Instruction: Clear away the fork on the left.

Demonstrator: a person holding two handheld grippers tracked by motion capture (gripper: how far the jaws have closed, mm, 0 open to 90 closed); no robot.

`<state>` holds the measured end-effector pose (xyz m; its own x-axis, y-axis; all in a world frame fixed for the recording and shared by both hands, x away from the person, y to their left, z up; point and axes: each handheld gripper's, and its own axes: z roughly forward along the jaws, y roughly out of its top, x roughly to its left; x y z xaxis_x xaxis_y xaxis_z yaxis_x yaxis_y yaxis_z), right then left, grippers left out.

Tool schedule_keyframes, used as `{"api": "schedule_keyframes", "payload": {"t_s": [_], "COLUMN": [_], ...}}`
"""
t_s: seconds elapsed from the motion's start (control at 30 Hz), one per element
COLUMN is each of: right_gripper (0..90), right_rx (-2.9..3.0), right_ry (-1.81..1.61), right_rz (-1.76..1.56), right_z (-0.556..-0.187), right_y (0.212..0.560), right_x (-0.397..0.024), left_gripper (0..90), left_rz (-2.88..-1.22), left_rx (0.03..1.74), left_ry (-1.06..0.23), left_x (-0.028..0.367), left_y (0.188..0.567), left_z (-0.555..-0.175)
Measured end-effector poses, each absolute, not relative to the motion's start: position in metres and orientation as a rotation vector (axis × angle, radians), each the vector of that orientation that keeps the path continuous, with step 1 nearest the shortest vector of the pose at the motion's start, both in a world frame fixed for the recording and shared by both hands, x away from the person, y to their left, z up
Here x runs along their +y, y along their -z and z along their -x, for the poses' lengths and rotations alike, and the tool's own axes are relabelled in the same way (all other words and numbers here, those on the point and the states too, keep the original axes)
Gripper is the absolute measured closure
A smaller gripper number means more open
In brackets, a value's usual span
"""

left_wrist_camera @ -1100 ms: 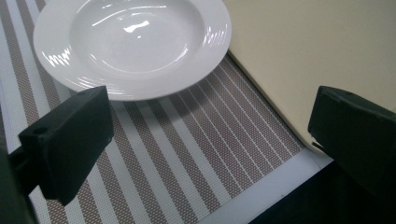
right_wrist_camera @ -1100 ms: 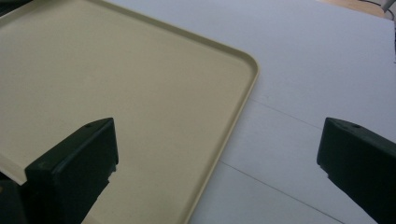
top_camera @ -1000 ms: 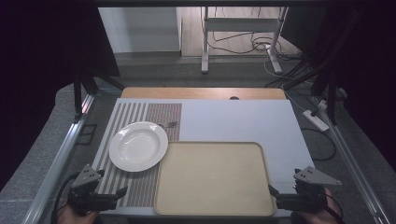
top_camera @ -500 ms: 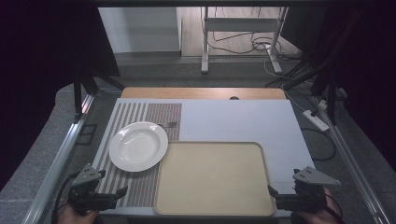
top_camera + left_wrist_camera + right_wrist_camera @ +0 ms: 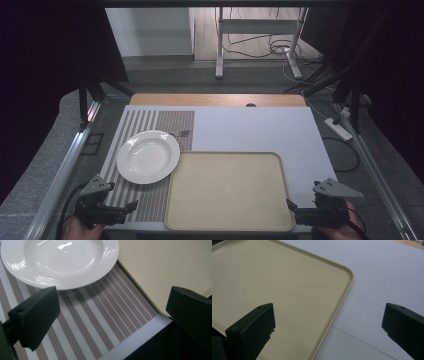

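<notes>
White plate [image 5: 148, 156] and beige tray [image 5: 228, 191] lay side by side at centre frame, both grippers idle at the lower edge.

Plate rested on the striped placemat [image 5: 145, 200] left of centre, its rim just beside the tray's left edge. Left gripper [image 5: 131, 205] sat at lower left over the placemat, jaws spread wide and holding nothing. Right gripper [image 5: 291, 205] sat at lower right near the tray's right corner, jaws likewise spread and empty.
</notes>
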<state>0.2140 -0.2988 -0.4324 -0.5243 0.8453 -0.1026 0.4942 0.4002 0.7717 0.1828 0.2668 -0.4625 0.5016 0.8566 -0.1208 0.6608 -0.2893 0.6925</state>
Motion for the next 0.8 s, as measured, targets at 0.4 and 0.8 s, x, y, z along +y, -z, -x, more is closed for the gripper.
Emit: {"api": "schedule_keyframes", "payload": {"t_s": [0.4, 0.8], "right_gripper": [0.0, 0.0], "right_rx": [2.175, 2.181], "right_ry": [-0.955, -0.952], "right_rz": [-1.132, -1.130], "right_z": [-0.213, -0.213], "right_y": [0.432, 0.433], "right_x": [-0.298, -0.298], "left_gripper": [0.0, 0.0], "left_rz": [-2.078, -2.068], "left_rx": [1.216, 1.227], "left_ry": [-0.350, -0.336], "left_x": [0.263, 0.268], "left_y": [0.466, 0.470], "left_z": [-0.196, -0.211]}}
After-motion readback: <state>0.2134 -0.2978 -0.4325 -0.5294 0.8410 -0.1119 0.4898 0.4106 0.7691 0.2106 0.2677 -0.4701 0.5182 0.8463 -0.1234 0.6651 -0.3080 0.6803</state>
